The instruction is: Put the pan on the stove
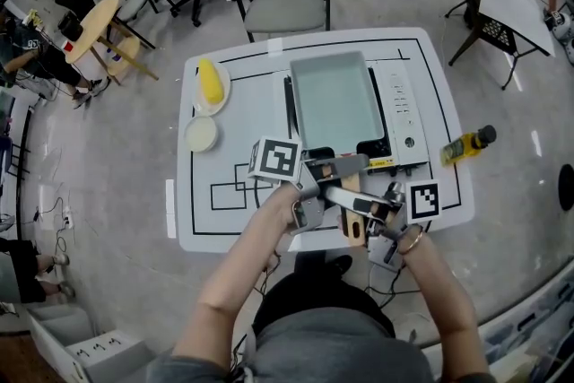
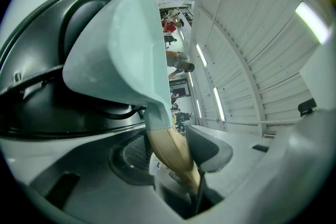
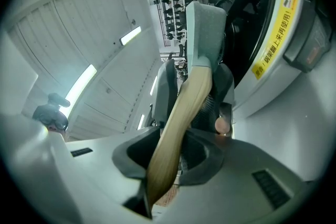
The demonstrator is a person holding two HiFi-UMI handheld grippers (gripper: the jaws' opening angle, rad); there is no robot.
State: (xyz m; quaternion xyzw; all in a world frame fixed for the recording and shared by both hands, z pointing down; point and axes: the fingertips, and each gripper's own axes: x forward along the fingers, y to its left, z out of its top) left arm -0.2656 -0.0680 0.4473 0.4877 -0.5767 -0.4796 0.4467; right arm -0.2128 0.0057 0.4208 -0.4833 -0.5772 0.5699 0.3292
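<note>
1. At the table's left stood a plate with a corn cob and a small round dish. Both were well apart from the work, so we judged nothing there needed guarding.
2. The left gripper pointed level and had its jaws closed on the wooden handle close to where it joins the pan. We would keep that grip firm, since it carries most of the weight.
3. The pale green rectangular pan lay over the black top of the induction stove, its handle toward us. We could not tell whether its base was fully down.
   - To finish well, we would lower it flat, not heel first.
   - We would centre it on the black glass, clear of the control strip.
4. The right gripper clamped the same handle further back and was tipped slightly upward. We would level it with the left, so that the pan does not rock.
5. A yellow oil bottle lay at the right, beside the stove but not touching. We would keep the right elbow in when letting go, one gripper at a time.
</note>
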